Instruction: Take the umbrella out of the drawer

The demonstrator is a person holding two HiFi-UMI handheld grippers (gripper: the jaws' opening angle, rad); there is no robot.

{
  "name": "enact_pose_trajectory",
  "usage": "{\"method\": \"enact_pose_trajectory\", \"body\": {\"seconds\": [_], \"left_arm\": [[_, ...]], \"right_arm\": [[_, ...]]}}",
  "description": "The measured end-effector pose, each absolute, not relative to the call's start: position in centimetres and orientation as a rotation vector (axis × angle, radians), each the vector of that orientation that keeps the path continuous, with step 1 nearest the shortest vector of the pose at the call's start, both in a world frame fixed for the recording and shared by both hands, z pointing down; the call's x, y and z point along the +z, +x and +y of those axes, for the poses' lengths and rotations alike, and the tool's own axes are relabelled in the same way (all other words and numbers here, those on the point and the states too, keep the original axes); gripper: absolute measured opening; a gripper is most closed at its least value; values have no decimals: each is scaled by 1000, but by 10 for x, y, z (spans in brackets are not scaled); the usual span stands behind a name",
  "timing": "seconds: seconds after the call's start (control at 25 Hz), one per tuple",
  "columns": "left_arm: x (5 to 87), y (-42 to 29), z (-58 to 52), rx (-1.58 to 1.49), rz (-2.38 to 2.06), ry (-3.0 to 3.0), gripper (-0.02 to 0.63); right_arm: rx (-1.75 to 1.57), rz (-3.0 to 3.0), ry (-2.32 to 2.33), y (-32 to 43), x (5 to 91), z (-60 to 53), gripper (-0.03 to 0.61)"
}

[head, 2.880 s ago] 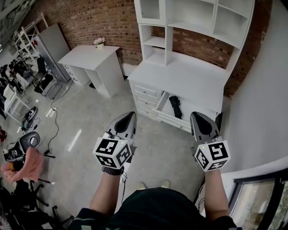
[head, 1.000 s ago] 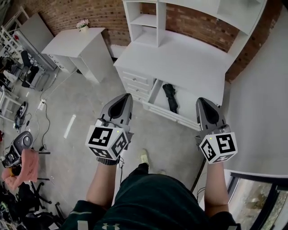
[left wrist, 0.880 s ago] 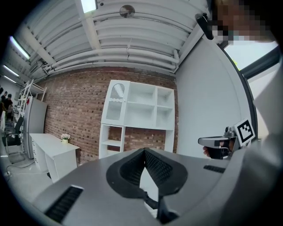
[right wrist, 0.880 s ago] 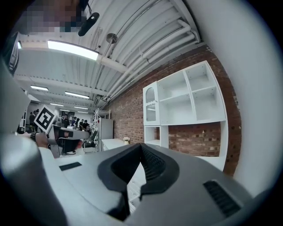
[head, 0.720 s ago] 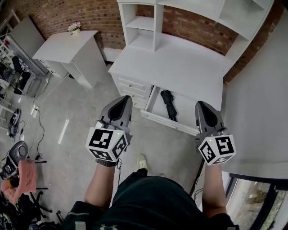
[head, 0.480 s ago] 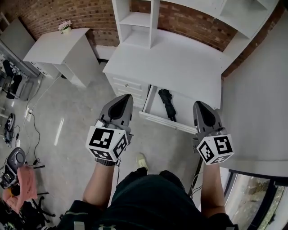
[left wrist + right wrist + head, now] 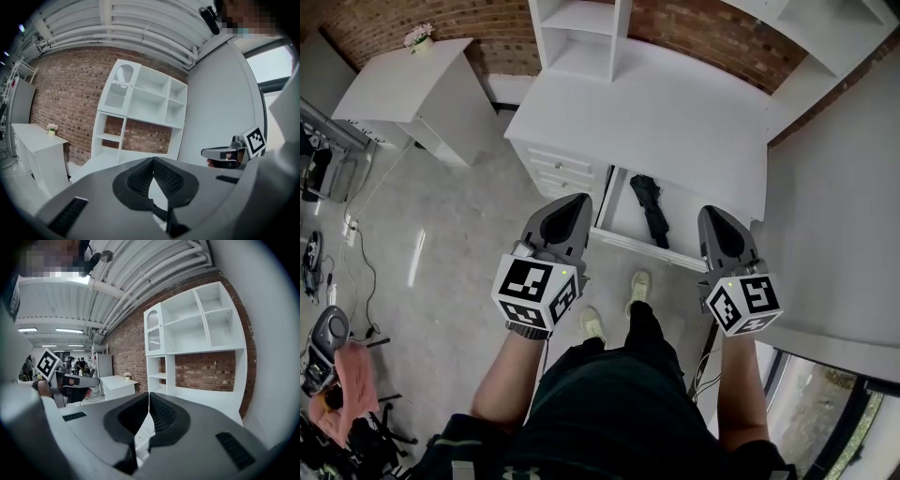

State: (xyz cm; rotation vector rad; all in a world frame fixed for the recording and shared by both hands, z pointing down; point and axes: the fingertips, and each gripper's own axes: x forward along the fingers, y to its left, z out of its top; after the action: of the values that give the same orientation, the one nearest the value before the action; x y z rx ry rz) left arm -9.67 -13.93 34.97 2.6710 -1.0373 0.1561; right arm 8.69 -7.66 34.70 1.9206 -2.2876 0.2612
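Person in dark clothing [image 7: 609, 403] with a small pale logo [image 7: 517, 473] at the waist, and pale shoes [image 7: 639, 281]. The left gripper [image 7: 583, 198] and right gripper [image 7: 710, 211] are smooth grey teardrop shells. Each has black ribbed pads [image 7: 165, 177] inside and a white cube [image 7: 539, 292] with black square markers at the rear.

Your umbrella [image 7: 650, 208] lies in the open drawer [image 7: 689, 214], nearer its left wall, below the desk's [image 7: 656, 112] front edge. Your left gripper [image 7: 577, 200] hangs over the drawer's front left corner, your right gripper [image 7: 711, 215] over its front right. A side table [image 7: 394, 89] stands to the desk's left.
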Motion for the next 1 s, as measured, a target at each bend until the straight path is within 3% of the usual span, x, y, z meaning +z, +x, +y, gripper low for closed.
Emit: {"method": "enact_pose_trajectory", "body": {"seconds": [0.32, 1.0], "left_arm": [[394, -39, -167, 175, -998, 2609, 6], [592, 75, -238, 331, -1162, 2202, 8]], "right_arm": [[281, -2339, 1852, 113, 371, -129, 5], [415, -2455, 1582, 185, 464, -232, 5]]}}
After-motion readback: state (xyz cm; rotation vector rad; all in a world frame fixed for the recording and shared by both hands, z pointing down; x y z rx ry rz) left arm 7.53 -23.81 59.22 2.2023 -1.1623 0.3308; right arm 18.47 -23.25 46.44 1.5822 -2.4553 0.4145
